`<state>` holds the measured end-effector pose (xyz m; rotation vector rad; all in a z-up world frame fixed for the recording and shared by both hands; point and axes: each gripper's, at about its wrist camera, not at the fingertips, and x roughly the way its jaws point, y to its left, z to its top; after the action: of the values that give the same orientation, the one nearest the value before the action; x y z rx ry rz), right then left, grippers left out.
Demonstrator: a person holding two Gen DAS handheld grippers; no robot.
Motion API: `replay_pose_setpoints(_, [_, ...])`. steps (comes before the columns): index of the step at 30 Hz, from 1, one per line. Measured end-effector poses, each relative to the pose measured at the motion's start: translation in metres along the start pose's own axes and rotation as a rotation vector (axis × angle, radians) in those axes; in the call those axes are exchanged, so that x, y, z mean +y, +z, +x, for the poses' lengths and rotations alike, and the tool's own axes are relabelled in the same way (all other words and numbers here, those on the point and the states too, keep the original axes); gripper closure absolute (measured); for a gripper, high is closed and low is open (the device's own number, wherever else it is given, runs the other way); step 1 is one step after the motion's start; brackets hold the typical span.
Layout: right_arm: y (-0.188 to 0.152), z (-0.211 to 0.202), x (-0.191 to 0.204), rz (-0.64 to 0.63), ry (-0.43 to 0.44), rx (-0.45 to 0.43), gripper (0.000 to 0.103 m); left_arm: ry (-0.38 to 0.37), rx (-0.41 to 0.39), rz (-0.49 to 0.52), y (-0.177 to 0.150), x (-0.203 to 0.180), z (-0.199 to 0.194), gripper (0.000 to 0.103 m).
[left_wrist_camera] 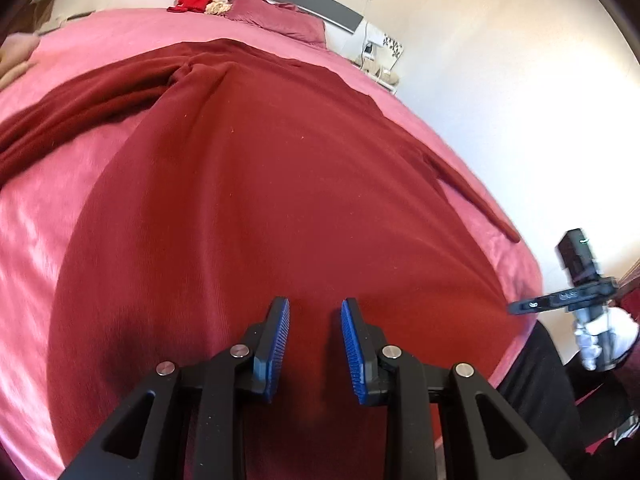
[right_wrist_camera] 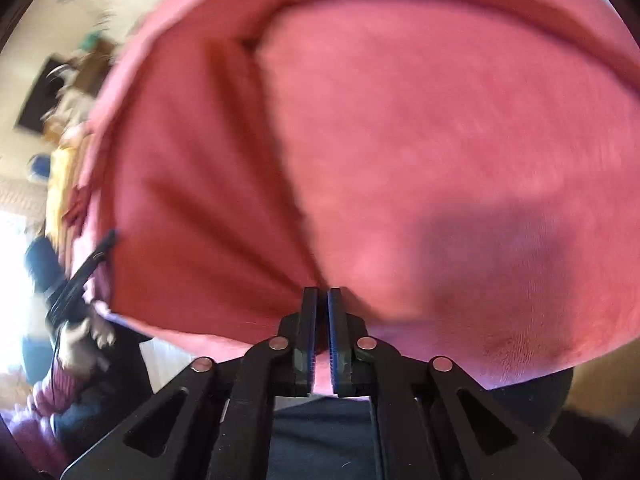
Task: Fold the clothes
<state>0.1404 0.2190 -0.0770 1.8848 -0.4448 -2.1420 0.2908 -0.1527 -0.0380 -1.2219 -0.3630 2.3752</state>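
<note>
Left hand-held gripper (left_wrist_camera: pixel 315 312) hovers released over dark red knit sweater (left_wrist_camera: pixel 248 184) on the pink bed (left_wrist_camera: pixel 36 240). Right hand-held gripper (right_wrist_camera: pixel 322 300) looks clenched on its edge; pull taut, keep hem aligned.

sweater (left_wrist_camera: pixel 248 200) spread on bed (left_wrist_camera: pixel 52 220); pillow (left_wrist_camera: pixel 280 20) behind it; left claw (left_wrist_camera: pixel 315 344) above its near part
</note>
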Motion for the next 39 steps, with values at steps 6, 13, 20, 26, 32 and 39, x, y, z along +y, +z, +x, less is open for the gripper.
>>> replay_pose_setpoints(6, [0.02, -0.038, 0.054, 0.007, -0.104, -0.31, 0.083, -0.023, 0.014, -0.029, -0.01, 0.003, -0.001, 0.076])
replay_pose_setpoints(13, [0.049, 0.035, 0.219, -0.368, 0.139, -0.183, 0.055, -0.028, -0.042, -0.096, -0.003, 0.014, -0.024, 0.078])
replay_pose_setpoints(20, [0.006, 0.127, 0.299, -0.509, 0.149, 0.027, 0.052, 0.159, -0.214, -0.278, 0.011, 0.113, -0.111, 0.077])
replay_pose_setpoints(26, [-0.004, 0.105, 0.341, -0.585, 0.13, -0.048, 0.042, 0.33, -0.37, -0.618, -0.009, 0.232, -0.172, 0.077])
replay_pose_setpoints(32, [-0.006, 0.115, 0.49, -0.813, 0.458, 0.091, 0.042, 0.338, -0.469, -0.71, -0.037, 0.248, -0.175, 0.077])
replay_pose_setpoints(39, [0.001, 0.237, 0.632, -0.841, 0.407, 0.274, 0.043, 0.268, -0.571, -0.732, -0.049, 0.25, -0.188, 0.076])
